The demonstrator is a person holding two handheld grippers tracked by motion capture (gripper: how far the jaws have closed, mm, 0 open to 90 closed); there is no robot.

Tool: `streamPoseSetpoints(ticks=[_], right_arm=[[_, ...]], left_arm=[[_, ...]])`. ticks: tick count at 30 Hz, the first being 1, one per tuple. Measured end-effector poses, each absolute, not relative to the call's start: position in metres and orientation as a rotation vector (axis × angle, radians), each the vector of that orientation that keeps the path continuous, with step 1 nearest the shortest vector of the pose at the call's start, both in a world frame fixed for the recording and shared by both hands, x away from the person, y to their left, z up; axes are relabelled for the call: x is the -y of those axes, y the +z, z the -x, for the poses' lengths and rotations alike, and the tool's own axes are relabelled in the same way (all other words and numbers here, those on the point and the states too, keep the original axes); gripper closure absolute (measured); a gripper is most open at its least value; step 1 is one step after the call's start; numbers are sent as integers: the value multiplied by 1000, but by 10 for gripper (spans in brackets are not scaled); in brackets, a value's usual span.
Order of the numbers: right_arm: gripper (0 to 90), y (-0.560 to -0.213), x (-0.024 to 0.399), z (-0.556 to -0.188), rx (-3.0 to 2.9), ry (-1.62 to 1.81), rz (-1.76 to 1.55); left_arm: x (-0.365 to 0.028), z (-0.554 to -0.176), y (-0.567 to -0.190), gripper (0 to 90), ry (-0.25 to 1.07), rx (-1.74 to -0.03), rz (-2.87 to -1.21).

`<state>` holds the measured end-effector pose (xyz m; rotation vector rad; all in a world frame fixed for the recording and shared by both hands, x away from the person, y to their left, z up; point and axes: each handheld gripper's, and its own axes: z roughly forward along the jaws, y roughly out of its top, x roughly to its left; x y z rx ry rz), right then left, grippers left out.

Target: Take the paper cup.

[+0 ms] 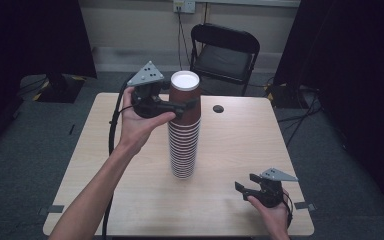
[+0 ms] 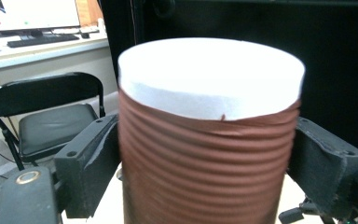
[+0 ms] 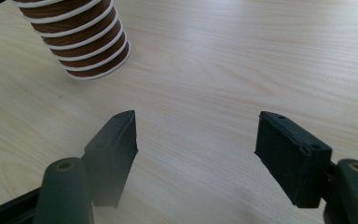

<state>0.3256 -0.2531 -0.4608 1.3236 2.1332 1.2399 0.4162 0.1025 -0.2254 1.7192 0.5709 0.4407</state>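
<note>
stack of upside-down brown ribbed paper cups with white rims (image 1: 184,132) stands upright near the middle of the pale wooden table (image 1: 130,200); the topmost brown ribbed paper cup (image 1: 184,97), its white base facing up, sits a little higher than the rest, with more of its brown wall showing above the white rims below. the left gripper (image 1: 186,106) comes in level from the left side of the stack, held in the person's left hand (image 1: 139,120), and its black jaws are clenched on the top cup, one pad on each side of the ribbed wall. in the left gripper view the cup (image 2: 209,140) sits between the two pads (image 2: 93,163), both pressed against its sides just below the white base

the right gripper (image 1: 246,185) rests low near the table's near right corner, well apart from the stack, held in the right hand (image 1: 272,212). its jaws are spread wide with nothing between them; in the right gripper view bare wood lies between the two black pads (image 3: 112,149), and the foot of the cup stack (image 3: 81,39) shows at the upper left

a black folding chair (image 1: 224,52) stands beyond the far edge of the table, and a small dark round mark (image 1: 218,108) lies on the tabletop just right of the stack
</note>
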Motion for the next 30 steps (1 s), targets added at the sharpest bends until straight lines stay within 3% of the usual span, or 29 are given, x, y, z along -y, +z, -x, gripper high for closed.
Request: streamPoseSetpoints(ticks=[18,30], right_arm=[[259,-462,253,-327,-2131,1239,-1340],[260,-462,254,-327,-2131,1236,-1344]], left_arm=[[-91,-427,-254,80,420,-587,-1831],[-90,-425,-256,95,443,-582,-1839]])
